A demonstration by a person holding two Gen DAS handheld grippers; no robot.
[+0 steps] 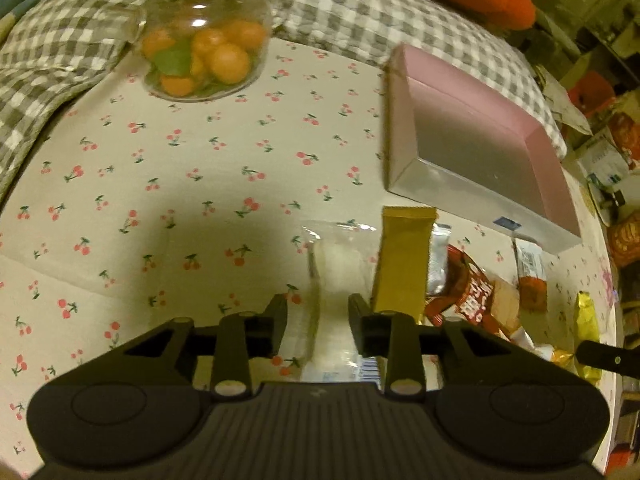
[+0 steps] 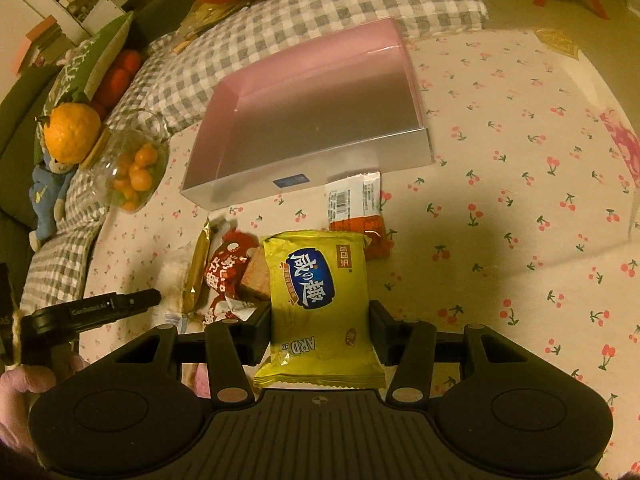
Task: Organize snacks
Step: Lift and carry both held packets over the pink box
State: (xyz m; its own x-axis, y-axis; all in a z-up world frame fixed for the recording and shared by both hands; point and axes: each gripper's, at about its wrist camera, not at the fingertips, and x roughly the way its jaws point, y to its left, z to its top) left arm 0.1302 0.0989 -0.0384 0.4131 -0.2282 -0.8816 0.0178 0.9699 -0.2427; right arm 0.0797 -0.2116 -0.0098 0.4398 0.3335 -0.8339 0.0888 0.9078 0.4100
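The table, under a cherry-print cloth, carries everything; a grey checked cloth lies bunched along its far edge. Largest on it is the pink box, open-topped and bare inside, set toward the far edge with its silver front wall facing the snack pile. To its right the cloth runs bare to the table's right edge. Toward the far left corner stands a glass jar with a wooden lid, holding small orange fruits and green leaves.

The snacks lie in a loose pile just in front of the box's near wall: a clear packet, a gold packet, a red wrapper and an orange-and-white packet, whose end touches the box wall.

The right gripper has its jaws partly parted and clamped on a yellow biscuit packet, held above the pile. The left gripper stands slightly parted astride the clear packet; its pads do not appear to press it.
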